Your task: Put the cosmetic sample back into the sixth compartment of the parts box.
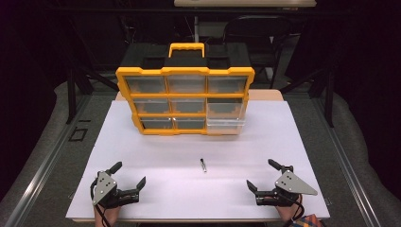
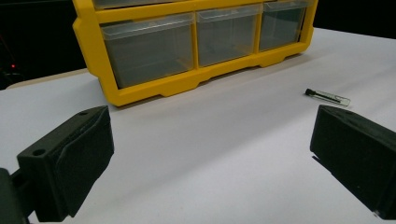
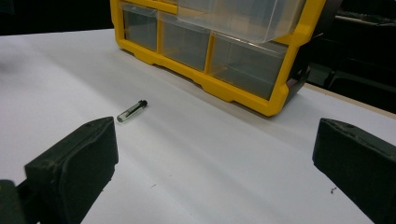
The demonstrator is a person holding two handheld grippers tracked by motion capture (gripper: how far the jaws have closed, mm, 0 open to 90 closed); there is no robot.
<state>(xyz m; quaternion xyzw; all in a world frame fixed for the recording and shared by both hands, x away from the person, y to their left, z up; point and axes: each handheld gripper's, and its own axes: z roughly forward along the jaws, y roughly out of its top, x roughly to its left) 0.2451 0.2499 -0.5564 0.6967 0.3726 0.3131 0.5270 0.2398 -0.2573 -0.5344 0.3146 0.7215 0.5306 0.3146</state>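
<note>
Left gripper (image 1: 128, 174) and right gripper (image 1: 258, 174) rest at the near edge of the white table (image 1: 156, 151), jaws spread wide, nothing held. Small clear vial (image 1: 203, 165) with a dark cap lies flat between them, nearer the table's middle. Yellow drawer organizer (image 1: 185, 100) stands beyond it, one right-hand drawer (image 1: 225, 124) pulled partway out.

I see a yellow organiser (image 1: 185, 100) with a black top, a yellow handle and clear grey-tinted drawers at the far side of the white table (image 1: 156, 156). The small vial (image 1: 203, 165) near the middle is clear with a black cap. Both my left gripper (image 1: 128, 174) and right gripper (image 1: 259, 175) are black with grey plates.
</note>
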